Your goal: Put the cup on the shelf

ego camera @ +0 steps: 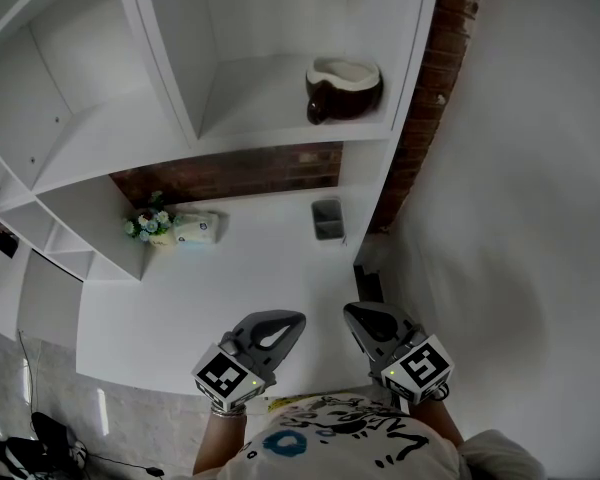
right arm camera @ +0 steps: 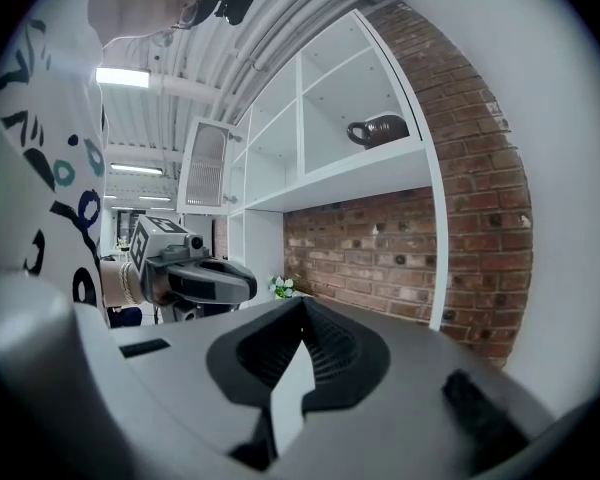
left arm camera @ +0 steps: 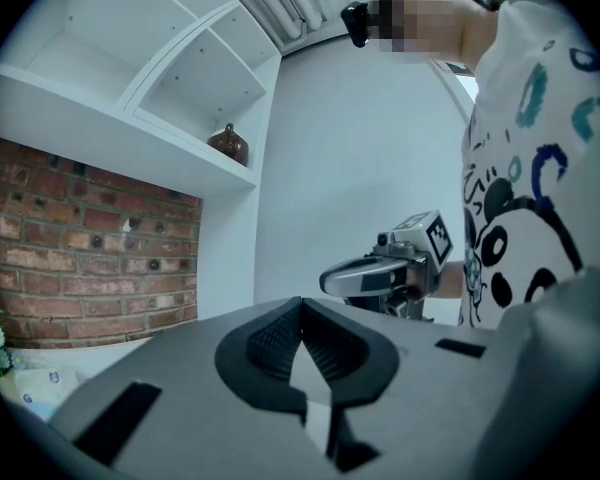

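- the brown cup (ego camera: 343, 88), white inside, stands on the white shelf (ego camera: 280, 133), in the right-hand compartment just above the brick wall (ego camera: 230, 173), near that compartment's right side.
- left gripper (left arm camera: 300, 304): jaws closed tip to tip with nothing between them, held above the near part of the white counter (ego camera: 260, 278).
- right gripper (right arm camera: 302, 304): jaws also together and empty, beside the left one, well apart from the cup.
- on the counter near the brick wall sit a small bunch of flowers (ego camera: 148, 223), a tissue pack (ego camera: 195, 228) and a small grey container (ego camera: 327, 218).
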